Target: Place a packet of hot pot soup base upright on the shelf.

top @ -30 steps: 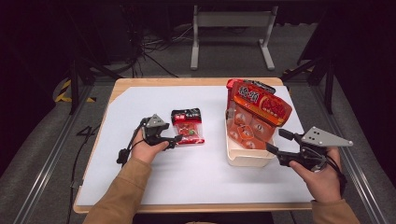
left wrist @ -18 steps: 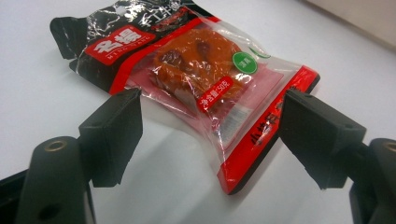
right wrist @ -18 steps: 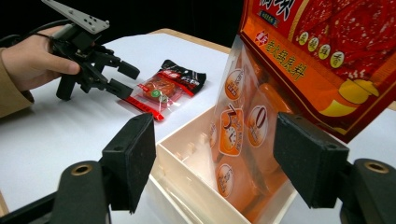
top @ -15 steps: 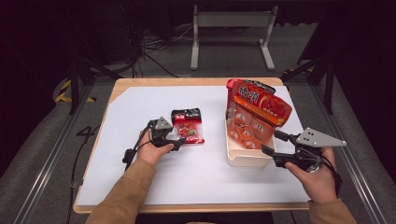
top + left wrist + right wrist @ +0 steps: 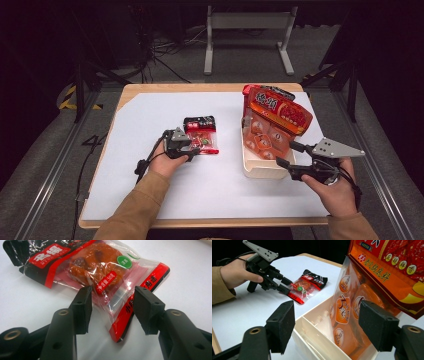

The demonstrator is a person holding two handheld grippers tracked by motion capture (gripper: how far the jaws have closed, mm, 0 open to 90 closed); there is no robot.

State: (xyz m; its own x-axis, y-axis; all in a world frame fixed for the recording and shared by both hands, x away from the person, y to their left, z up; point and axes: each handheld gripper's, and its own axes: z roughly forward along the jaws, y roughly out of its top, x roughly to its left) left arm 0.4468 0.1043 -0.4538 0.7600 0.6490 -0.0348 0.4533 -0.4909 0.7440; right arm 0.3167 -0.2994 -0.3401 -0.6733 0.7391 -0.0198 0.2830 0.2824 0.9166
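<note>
A small red-and-black snack packet lies flat on the white tabletop. My left gripper is at its near end. In the left gripper view the jaws have just been closing, and the packet's red sealed end lies between the pads, undeformed. A white open box stands to the right, with a big orange snack bag leaning in it. My right gripper hovers open at the box's near corner, nothing held. In the right gripper view the jaws frame the box wall and the bag.
The wooden table edge borders the white mat at the back. Beyond the table a metal stand and cables lie on the dark floor. Bare mat lies between the packet and the box.
My left gripper has edged right onto the packet's near end and its jaws have narrowed around it. The right hand has barely shifted.
</note>
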